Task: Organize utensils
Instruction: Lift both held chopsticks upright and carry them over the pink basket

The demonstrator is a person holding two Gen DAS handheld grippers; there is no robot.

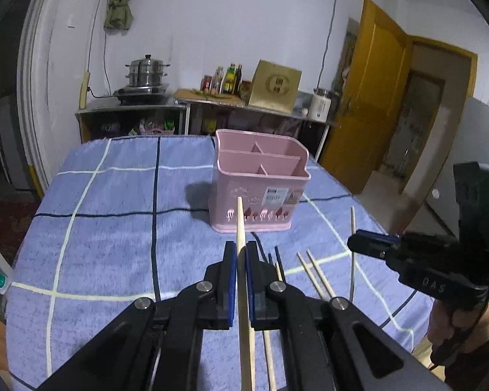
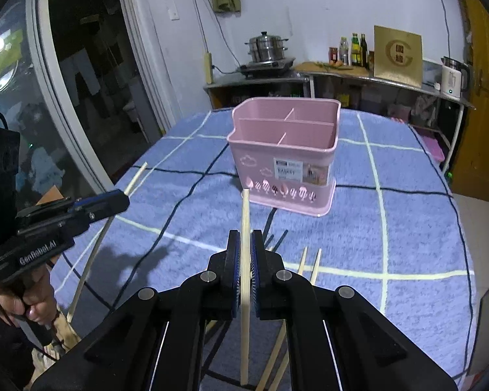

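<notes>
Both claws, left (image 1: pixel 241 254) and right (image 2: pixel 245 244), grip one chopstick (image 1: pixel 240 224) each, so we judge transport underway: next, carry them ahead to the pink caddy (image 1: pixel 260 176) and drop them into a compartment.

A steamer pot (image 1: pixel 146 73), bottles (image 1: pixel 226 79) and a kettle (image 1: pixel 321 104) line the counter (image 1: pixel 130 106).

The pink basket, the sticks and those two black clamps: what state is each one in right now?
Pink basket: upright on the blue checked cloth, compartments empty as far as they show.
Left gripper: jaws shut on one chopstick, lifted off the cloth.
Right gripper: jaws shut on another chopstick, also lifted.
Loose chopsticks: lying flat on the cloth.
</notes>
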